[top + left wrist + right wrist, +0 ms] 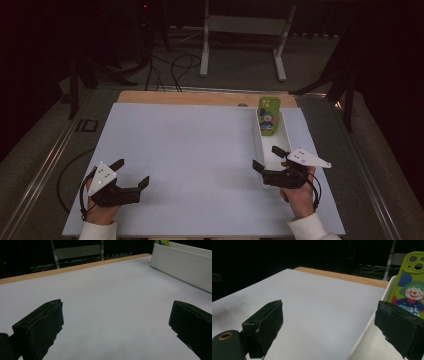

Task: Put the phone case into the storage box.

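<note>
phone case (pixel 268 116), green with a clown print, stands upright at the far end of the white tray (pixel 287 134), right of centre in the high view, leaning on the tray's back wall; in the right gripper view it sits at the upper right edge; right gripper (pixel 270 157) hovers over the tray's near end, jaws wide, holding nothing, well short of the case; left gripper (pixel 134 172) rests at the lower left of the high view on the white board (pixel 190 150), jaws wide, empty; judgement: pick not started; left to do: reach in, close on the case, lift it out
</note>
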Available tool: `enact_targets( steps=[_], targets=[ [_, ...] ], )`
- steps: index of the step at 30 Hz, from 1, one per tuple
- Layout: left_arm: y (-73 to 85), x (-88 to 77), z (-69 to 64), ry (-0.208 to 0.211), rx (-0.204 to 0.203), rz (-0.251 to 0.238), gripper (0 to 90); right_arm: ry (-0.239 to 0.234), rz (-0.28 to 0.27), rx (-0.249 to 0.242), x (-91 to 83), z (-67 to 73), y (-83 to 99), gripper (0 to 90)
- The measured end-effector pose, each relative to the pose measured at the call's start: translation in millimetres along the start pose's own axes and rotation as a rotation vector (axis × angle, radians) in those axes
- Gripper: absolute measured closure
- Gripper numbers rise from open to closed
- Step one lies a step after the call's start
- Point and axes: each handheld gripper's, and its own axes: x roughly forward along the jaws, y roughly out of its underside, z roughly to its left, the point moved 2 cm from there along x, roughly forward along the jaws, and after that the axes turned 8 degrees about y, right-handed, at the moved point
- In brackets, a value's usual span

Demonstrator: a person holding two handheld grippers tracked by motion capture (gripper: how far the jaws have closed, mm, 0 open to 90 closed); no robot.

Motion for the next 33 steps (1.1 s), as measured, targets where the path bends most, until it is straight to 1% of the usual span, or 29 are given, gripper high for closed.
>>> enact_targets(
  steps=[3, 6, 12, 15, 22, 28, 33],
  targets=[
    [-0.4, 0.6, 0.5, 0.0, -0.001, -0.001, 0.0, 0.002, -0.007, 0.007, -3.9, 0.4, 5.3, 8.1],
    [-0.7, 0.5, 0.8, 0.003, 0.0, -0.002, 0.0, 0.009, -0.01, 0.0, -6.0, 0.9, 9.5, 8.1],
    [0.0, -0.4, 0.7, 0.006, 0.003, -0.006, 0.0, -0.006, -0.023, -0.009, -8.2, 4.1, 18.5, 8.1],
    [0.7, 0.1, 0.7, 0.009, 0.005, -0.008, 0.0, -0.002, -0.027, -0.023, -9.7, 5.5, 22.9, 8.1],
    [3.0, -0.2, -0.3, 0.018, 0.012, -0.009, 0.0, -0.009, -0.027, -0.028, -13.4, 6.0, 31.2, 8.1],
    [5.4, -1.7, -1.4, 0.029, 0.021, -0.016, 0.0, -0.021, -0.051, -0.046, -18.4, 6.0, 38.3, 8.1],
    [6.9, -4.1, -1.0, 0.029, 0.025, -0.023, 0.0, -0.034, -0.064, -0.059, -24.0, 9.2, 43.7, 8.2]
  ],
)
